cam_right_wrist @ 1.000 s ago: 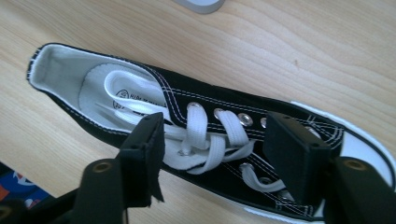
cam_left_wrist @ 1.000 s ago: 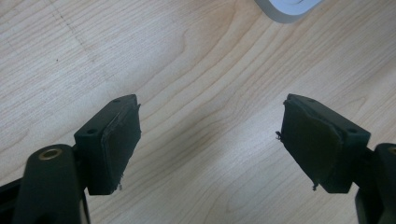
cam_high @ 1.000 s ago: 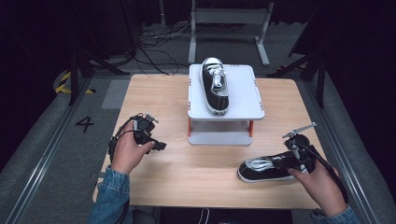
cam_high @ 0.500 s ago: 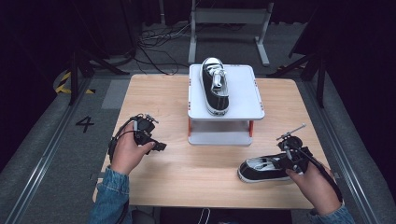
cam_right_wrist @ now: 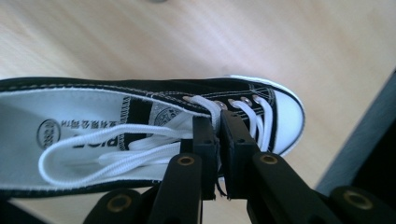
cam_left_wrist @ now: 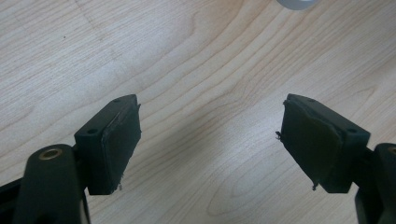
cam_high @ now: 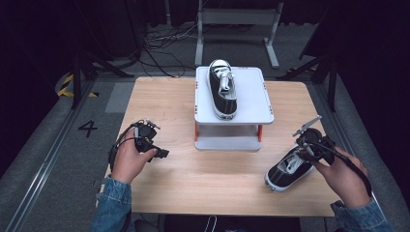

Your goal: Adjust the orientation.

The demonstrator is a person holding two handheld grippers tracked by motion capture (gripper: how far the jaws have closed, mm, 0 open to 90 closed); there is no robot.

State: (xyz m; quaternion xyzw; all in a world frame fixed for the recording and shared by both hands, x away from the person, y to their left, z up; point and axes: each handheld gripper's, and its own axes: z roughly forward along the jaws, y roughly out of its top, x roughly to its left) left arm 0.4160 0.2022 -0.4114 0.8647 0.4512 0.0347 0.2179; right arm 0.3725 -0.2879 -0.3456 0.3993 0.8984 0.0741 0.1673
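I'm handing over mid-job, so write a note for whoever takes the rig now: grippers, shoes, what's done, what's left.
Right gripper: jaws have just been closing, now shut on the tongue of the near shoe, which lies at the table's front right.
Left gripper: open, nothing between the jaws, above bare table at the left.
Done: other shoe sits on the white stand.
Left, probably: lift the near shoe onto the stand beside its mate.

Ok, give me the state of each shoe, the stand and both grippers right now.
Shoe on the stand: upright, toe pointing away.
Shoe on the table: gripped at its laces, heel end tilted up.
White stand: upright, one shoe on top.
Left gripper: open, empty.
Right gripper: just closed, shut on the laces.
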